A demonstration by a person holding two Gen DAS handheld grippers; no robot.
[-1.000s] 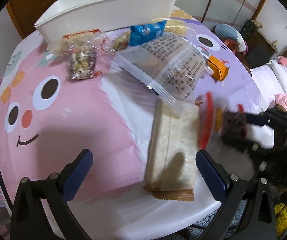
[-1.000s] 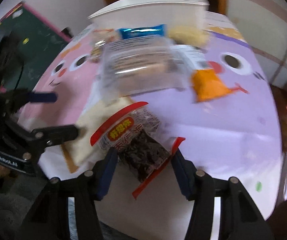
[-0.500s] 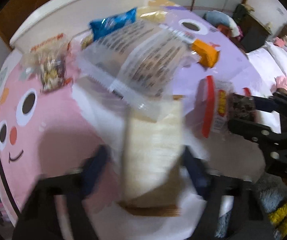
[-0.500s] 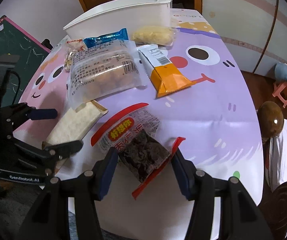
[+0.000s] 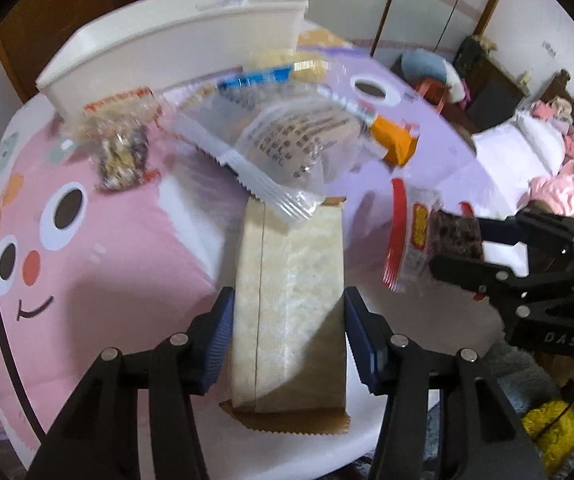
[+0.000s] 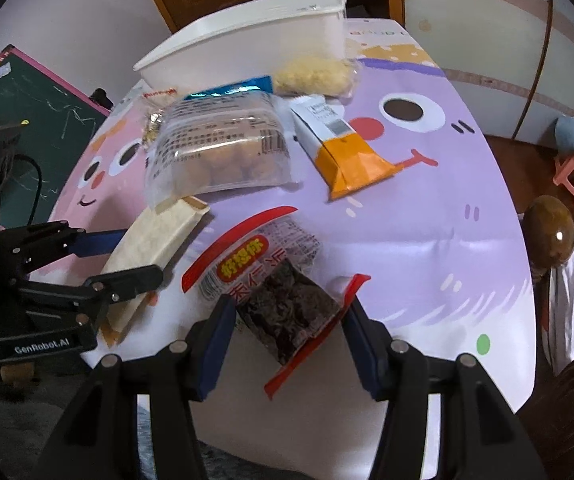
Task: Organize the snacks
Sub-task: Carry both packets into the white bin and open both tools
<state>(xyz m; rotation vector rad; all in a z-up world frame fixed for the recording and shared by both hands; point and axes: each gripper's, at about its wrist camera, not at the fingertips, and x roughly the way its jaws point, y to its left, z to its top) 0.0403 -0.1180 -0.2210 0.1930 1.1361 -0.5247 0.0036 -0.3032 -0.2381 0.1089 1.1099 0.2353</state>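
Altogether seven snack packets [image 6: 219, 152], one white bin [image 6: 247, 46].

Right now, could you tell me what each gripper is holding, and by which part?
Left gripper: the beige wafer pack, gripped across its sides near the near end. Right gripper: the red-edged dark snack packet, across its near end.
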